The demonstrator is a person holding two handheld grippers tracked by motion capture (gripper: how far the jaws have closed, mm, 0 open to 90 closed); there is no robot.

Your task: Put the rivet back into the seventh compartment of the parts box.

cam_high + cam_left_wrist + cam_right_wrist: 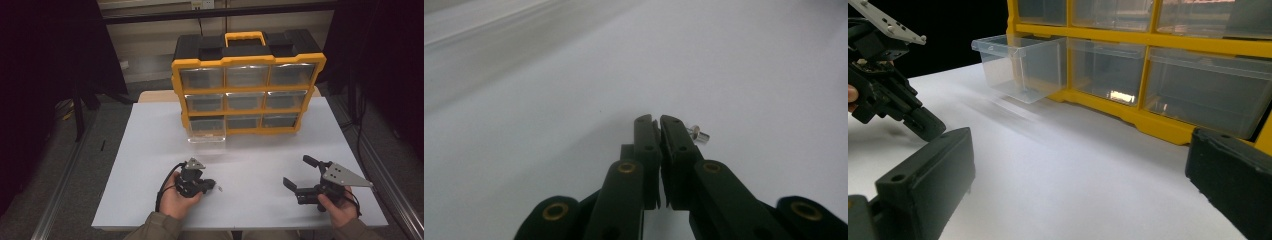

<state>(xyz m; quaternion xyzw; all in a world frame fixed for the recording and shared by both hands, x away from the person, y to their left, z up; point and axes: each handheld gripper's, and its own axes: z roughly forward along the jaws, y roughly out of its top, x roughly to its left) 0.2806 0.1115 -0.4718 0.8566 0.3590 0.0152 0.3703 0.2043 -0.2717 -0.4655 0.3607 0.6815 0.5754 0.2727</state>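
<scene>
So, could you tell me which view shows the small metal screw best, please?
The left gripper view: the screw lies close up on the table beside the shut left gripper. The high view gives a pale speck by it; in the right gripper view I cannot make it out.

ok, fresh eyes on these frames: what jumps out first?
The yellow-and-black drawer organizer standing at the far side of the white table, with its bottom-left clear drawer pulled out. Next, the left gripper, jaws shut, low over the table with a small silver screw right beside its tips; whether it is pinched I cannot tell. The right gripper rests wide open at near right.
</scene>
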